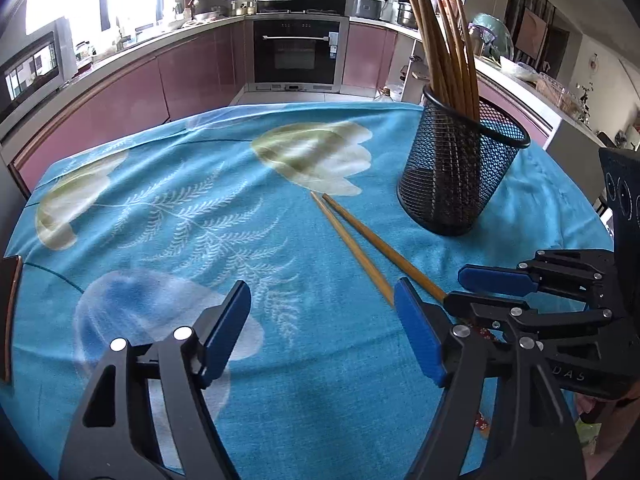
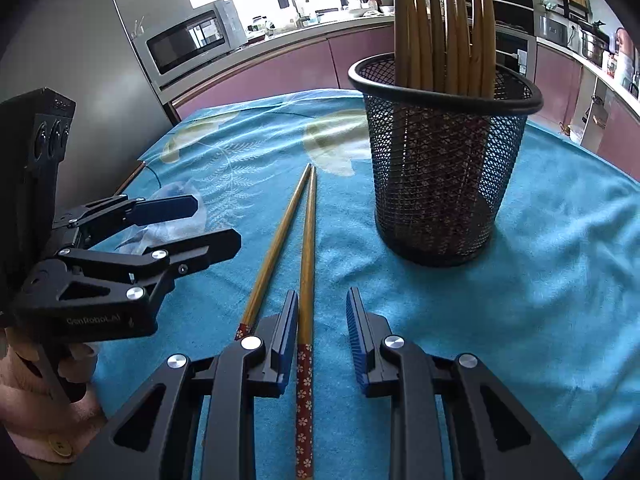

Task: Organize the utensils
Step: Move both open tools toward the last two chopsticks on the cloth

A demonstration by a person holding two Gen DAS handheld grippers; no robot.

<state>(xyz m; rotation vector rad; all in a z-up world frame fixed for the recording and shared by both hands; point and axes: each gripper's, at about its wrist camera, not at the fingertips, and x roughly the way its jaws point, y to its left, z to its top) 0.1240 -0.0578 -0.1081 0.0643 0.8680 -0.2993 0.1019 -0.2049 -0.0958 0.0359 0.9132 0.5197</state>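
We're over a counter draped in a blue cloth printed with pale leaves and flowers (image 1: 168, 208), and the two loose wooden chopsticks lie side by side in the middle of it, tips pointing away and nearly touching, handles toward us. From the right wrist view, the right tool (image 2: 322, 344) sits low over the cloth with its blue-padded jaws part way apart, straddling the right-hand chopstick with the red flowered handle (image 2: 306, 280); its left pad is right against that stick, the other pad still clear of it, so nothing is clamped. The left-hand chopstick (image 2: 272, 256) lies just outside that left pad, its red end tucked under the finger. Over to the left of this view, the left tool (image 2: 212, 224) hangs near the sticks with its jaws well apart and nothing between them, a hand in a pink sleeve (image 2: 36, 392) gripping its handle. From the left wrist view we see the same wide gap between its blue pads (image 1: 320, 332), only cloth below. Far right on the counter stands the black wire-mesh cup (image 1: 460, 176), upright, holding a bundle of brown chopsticks (image 1: 448, 40) that fan out above its rim. The loose pair lies just near-left of that cup, apart from it.
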